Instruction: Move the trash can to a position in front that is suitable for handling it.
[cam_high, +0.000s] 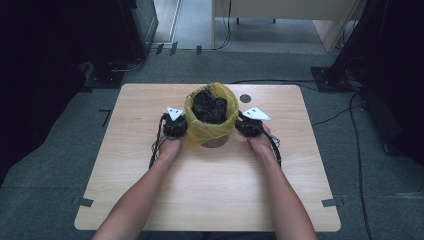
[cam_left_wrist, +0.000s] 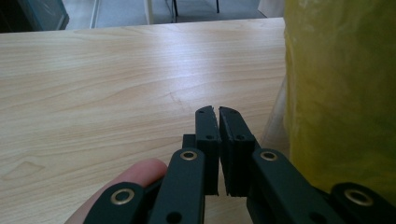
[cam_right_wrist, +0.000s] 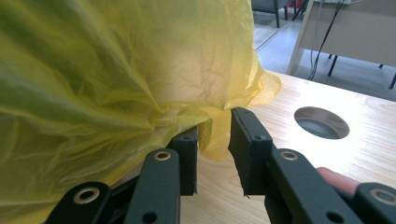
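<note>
left gripper closing on nothing, bag beside it | right gripper pinching bag film | risk: one-sided pull tipping bin

High view overhead, facing forward-down; gripper views low, close beside yellow bag, sharing it and table.
</note>
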